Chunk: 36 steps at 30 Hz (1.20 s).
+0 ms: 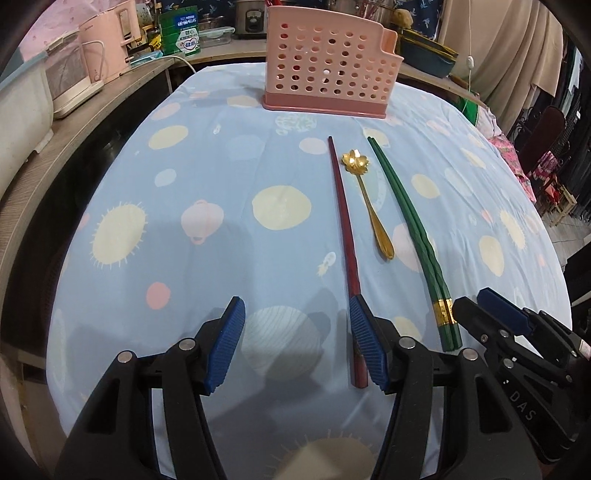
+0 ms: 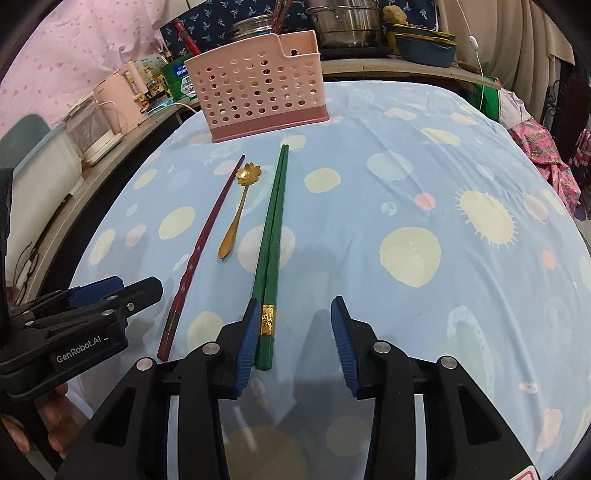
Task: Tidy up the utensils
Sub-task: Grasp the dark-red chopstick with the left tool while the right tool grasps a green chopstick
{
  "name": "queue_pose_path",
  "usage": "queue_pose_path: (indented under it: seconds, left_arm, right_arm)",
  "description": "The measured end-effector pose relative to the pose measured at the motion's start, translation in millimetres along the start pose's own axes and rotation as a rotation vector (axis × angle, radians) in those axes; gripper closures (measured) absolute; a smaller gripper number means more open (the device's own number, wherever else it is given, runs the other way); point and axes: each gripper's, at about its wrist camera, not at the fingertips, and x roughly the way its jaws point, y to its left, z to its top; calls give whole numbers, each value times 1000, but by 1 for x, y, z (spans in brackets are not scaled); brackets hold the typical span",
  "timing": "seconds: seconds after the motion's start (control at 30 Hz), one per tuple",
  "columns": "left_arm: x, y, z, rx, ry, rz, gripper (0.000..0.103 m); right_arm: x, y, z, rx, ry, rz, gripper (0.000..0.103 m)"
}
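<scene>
A pink perforated utensil holder (image 1: 325, 70) stands at the far side of the table; it also shows in the right wrist view (image 2: 258, 88). In front of it lie dark red chopsticks (image 1: 341, 218) (image 2: 201, 251), a gold flower-bowl spoon (image 1: 369, 201) (image 2: 236, 214) and green chopsticks with a gold band (image 1: 410, 225) (image 2: 271, 243), all pointing toward the holder. My left gripper (image 1: 295, 343) is open; its right finger sits at the near end of the red chopsticks. My right gripper (image 2: 293, 339) is open, with the green chopsticks' near end just inside its left finger.
The table wears a light blue cloth with pale dots (image 1: 184, 221). A wooden shelf on the left carries pink and white appliances (image 1: 92, 74). Pots and dishes (image 2: 347, 22) stand behind the holder. The other gripper shows at each view's edge (image 1: 517, 332) (image 2: 85, 306).
</scene>
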Motion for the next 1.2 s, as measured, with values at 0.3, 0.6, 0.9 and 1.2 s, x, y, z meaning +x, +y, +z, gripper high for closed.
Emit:
queue_pose_path:
  seconds: [0.3,0.6,0.9,1.2]
  left_arm:
    - [3,-8,-3,23,9,-8,47]
    - [7,-13,-6,37,21,-7,47]
    - [11,-14,-9,47,27,1,47]
    - [12,-17,-11,64,17,16,47]
  right_arm:
    - [3,6,-4,-22,12,12,79]
    - [4,7,-4,-27,13,19,80]
    - [5,8,-5,-32,12,18,80]
    - [6,11,-6,-41,9,16,80]
